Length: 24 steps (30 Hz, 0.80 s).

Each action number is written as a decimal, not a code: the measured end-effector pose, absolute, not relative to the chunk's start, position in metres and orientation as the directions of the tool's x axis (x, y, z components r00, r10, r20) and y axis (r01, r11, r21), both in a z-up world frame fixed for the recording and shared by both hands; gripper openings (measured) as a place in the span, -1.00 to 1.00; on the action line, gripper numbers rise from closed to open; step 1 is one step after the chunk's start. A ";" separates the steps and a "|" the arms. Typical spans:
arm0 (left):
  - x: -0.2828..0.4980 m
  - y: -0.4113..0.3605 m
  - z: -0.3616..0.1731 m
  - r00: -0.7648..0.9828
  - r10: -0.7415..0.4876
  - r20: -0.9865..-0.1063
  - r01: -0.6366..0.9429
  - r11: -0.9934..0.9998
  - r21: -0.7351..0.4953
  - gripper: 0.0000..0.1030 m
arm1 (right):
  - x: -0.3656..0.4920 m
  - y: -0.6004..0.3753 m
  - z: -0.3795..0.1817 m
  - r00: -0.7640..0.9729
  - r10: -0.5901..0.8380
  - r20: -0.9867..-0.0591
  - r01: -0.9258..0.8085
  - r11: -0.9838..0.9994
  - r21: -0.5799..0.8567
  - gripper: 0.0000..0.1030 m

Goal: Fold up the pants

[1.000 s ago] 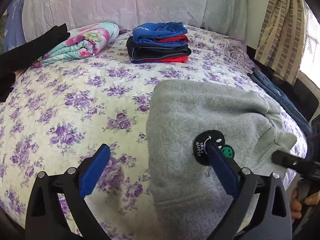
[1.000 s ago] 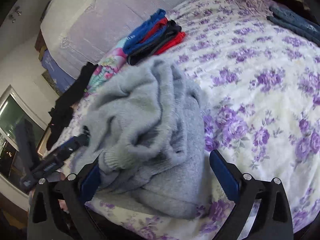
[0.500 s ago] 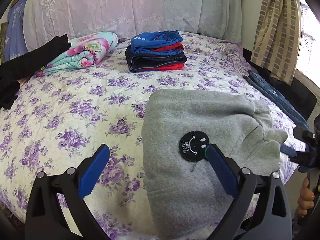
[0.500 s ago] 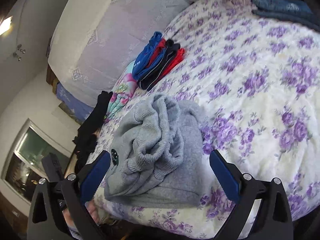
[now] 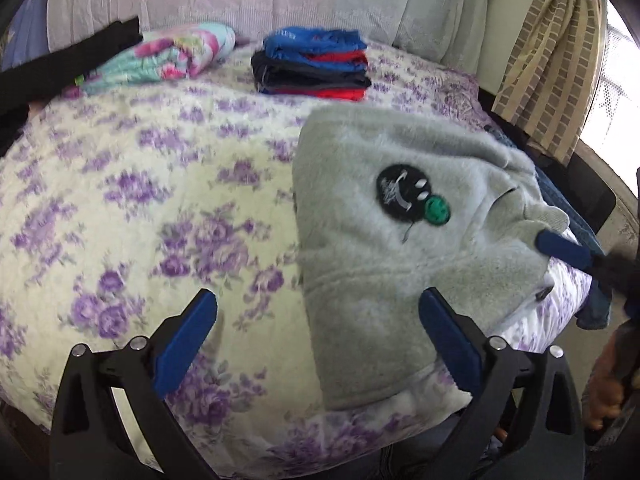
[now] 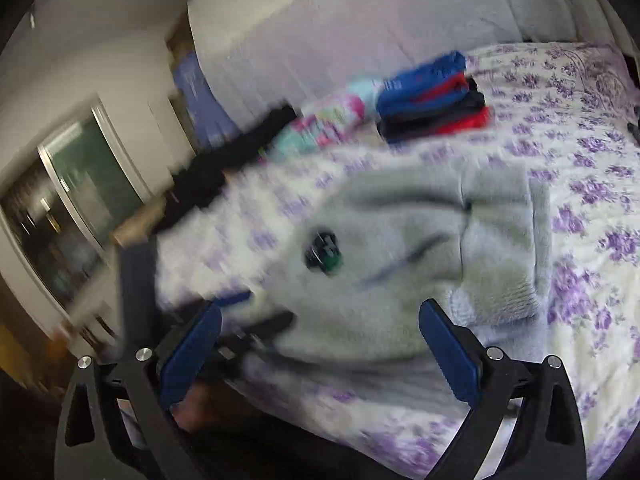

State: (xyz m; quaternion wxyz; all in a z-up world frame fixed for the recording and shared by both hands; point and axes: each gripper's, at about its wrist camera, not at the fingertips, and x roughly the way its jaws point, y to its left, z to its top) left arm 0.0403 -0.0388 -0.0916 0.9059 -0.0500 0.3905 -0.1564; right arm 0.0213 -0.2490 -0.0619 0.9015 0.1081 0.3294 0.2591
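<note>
Folded grey fleece pants (image 5: pixel 384 240) with a black smiley patch (image 5: pixel 404 192) lie on the near right part of the flowered bed (image 5: pixel 140 216). My left gripper (image 5: pixel 320 340) is open and empty, just short of the bundle's near edge. The right gripper's blue finger (image 5: pixel 562 250) touches the bundle's right side in the left wrist view. In the blurred right wrist view, my right gripper (image 6: pixel 320 344) is open and empty in front of the grey pants (image 6: pixel 420 248).
A stack of folded blue, red and black clothes (image 5: pixel 312 64) and a floral folded cloth (image 5: pixel 168 56) sit at the back of the bed. Black garments (image 5: pixel 60 64) lie at the back left. Jeans (image 5: pixel 576 216) hang at the right edge.
Both grippers have swung back toward the grey bundle after pulling away. The right wrist view has turned and blurred. The bundle stays folded in place.
</note>
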 end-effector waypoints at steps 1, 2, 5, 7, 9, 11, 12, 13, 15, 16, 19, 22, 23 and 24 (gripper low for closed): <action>0.043 -0.035 -0.098 0.623 -0.346 -0.701 0.241 0.938 -0.249 0.92 | 0.022 -0.248 -0.071 0.626 0.537 -0.565 -0.392 0.843 0.368 0.93; 0.043 -0.032 -0.102 0.608 -0.366 -0.704 0.240 0.930 -0.277 0.92 | 0.018 -0.250 -0.076 0.630 0.542 -0.557 -0.401 0.840 0.364 0.93; 0.042 -0.030 -0.105 0.607 -0.380 -0.698 0.248 0.925 -0.288 0.92 | 0.010 -0.246 -0.075 0.634 0.526 -0.567 -0.422 0.849 0.317 0.93; 0.040 -0.029 -0.104 0.617 -0.377 -0.691 0.250 0.926 -0.282 0.92 | 0.006 -0.244 -0.073 0.644 0.512 -0.568 -0.423 0.857 0.293 0.93; 0.036 -0.028 -0.100 0.634 -0.370 -0.679 0.252 0.929 -0.270 0.92 | -0.002 -0.244 -0.065 0.664 0.513 -0.543 -0.442 0.856 0.268 0.93; 0.034 -0.025 -0.092 0.662 -0.352 -0.662 0.253 0.936 -0.245 0.92 | -0.012 -0.255 -0.053 0.681 0.545 -0.490 -0.463 0.838 0.288 0.93; 0.033 -0.023 -0.087 0.675 -0.342 -0.653 0.252 0.940 -0.232 0.92 | -0.016 -0.266 -0.048 0.693 0.557 -0.457 -0.460 0.831 0.314 0.93; 0.033 -0.022 -0.082 0.687 -0.337 -0.644 0.252 0.941 -0.224 0.92 | -0.016 -0.278 -0.044 0.707 0.559 -0.433 -0.446 0.828 0.340 0.93; 0.033 -0.019 -0.067 0.714 -0.340 -0.612 0.257 0.940 -0.223 0.92 | -0.015 -0.314 -0.042 0.759 0.513 -0.402 -0.359 0.843 0.400 0.93; 0.033 -0.019 -0.058 0.724 -0.346 -0.597 0.263 0.938 -0.225 0.92 | -0.014 -0.327 -0.043 0.781 0.480 -0.399 -0.315 0.855 0.412 0.93; 0.038 -0.038 -0.029 0.728 -0.395 -0.560 0.338 0.918 -0.207 0.92 | -0.004 -0.372 -0.049 0.850 0.279 -0.447 -0.110 0.924 0.367 0.93; 0.049 -0.084 -0.013 0.671 -0.473 -0.571 0.479 0.864 -0.153 0.92 | 0.015 -0.401 -0.055 0.844 0.157 -0.512 -0.007 0.960 0.282 0.93; 0.051 -0.102 -0.011 0.646 -0.501 -0.575 0.526 0.839 -0.141 0.92 | 0.023 -0.407 -0.055 0.840 0.146 -0.523 -0.006 0.965 0.261 0.93; 0.055 -0.123 -0.011 0.616 -0.528 -0.585 0.575 0.808 -0.125 0.92 | 0.032 -0.413 -0.054 0.833 0.132 -0.537 -0.001 0.971 0.237 0.93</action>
